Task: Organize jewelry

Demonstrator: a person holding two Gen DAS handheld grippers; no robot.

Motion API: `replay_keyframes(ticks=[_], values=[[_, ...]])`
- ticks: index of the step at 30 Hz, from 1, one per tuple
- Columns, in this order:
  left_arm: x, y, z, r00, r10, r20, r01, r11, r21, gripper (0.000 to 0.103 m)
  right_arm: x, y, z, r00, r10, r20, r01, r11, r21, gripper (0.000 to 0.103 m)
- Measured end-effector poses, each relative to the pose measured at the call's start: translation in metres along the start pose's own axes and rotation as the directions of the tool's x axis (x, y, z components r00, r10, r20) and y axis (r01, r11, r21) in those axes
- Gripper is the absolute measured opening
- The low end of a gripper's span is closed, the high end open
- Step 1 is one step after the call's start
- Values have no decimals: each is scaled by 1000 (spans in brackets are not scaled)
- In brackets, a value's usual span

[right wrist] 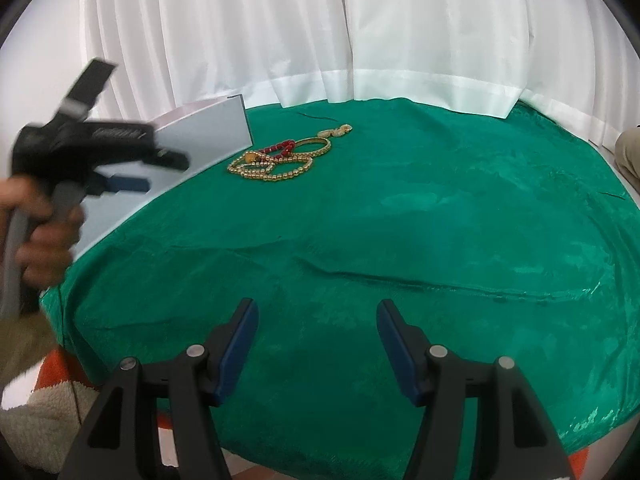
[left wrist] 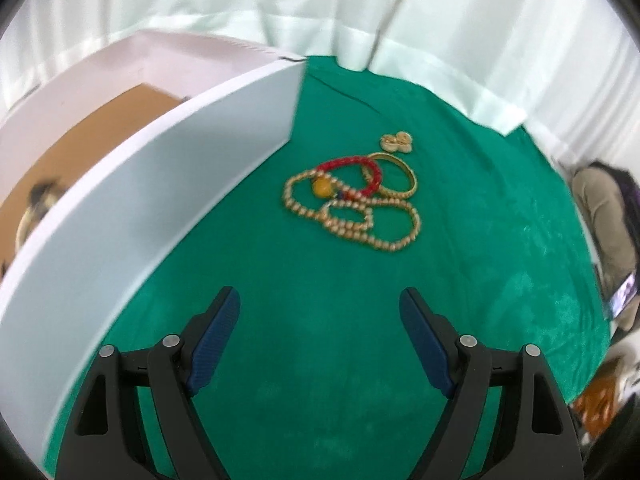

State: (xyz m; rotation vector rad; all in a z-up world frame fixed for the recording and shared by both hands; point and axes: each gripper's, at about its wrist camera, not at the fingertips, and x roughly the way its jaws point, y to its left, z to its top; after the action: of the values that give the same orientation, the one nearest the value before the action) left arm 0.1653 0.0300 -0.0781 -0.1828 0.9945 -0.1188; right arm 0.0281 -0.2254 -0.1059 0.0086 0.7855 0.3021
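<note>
A pile of jewelry lies on the green cloth: a gold bead necklace (left wrist: 352, 216), a red bead bracelet (left wrist: 352, 168), a gold bangle (left wrist: 400, 176) and gold earrings (left wrist: 397, 142). The pile also shows far off in the right wrist view (right wrist: 280, 160). A white box (left wrist: 160, 184) with a brown floor stands left of it, with something blurred inside. My left gripper (left wrist: 320, 308) is open and empty, short of the pile; it shows in the right wrist view (right wrist: 160, 172) beside the box (right wrist: 208, 136). My right gripper (right wrist: 316, 320) is open and empty near the front edge.
The green cloth (right wrist: 400, 220) covers a round table, with a fold across its front. White curtains (right wrist: 320, 32) hang behind. A person sits at the right edge (left wrist: 608, 216). A patterned rug (right wrist: 40, 400) lies below the table's left front.
</note>
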Motion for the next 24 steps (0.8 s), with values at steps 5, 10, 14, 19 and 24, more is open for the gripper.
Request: replay_keyframes(ticks=[5,10,14,19,24], values=[[41,-20,31,999,38,-3,-38,994,99,83,-1,-2,-1,1000,7,3,-7,1000,4,63],[87,-26,44,994,109,-30,-104,986,126,82,-2,-4,-1,1000,10,3,-10,1000,9,63],[103,-28,44,990,143,-13,-139,978,156,84,-2,-8,-2,1000,7,0,-7,1000,21,63],[99,-26,42,992,124,2,-123,978,171,61,1,-13,0,1000,4,-2,-4,999,40,63],[87,-21,32,991,136,-15,-131,974,187,31,1,-12,1,1000,6,1,-6,999,41,63]])
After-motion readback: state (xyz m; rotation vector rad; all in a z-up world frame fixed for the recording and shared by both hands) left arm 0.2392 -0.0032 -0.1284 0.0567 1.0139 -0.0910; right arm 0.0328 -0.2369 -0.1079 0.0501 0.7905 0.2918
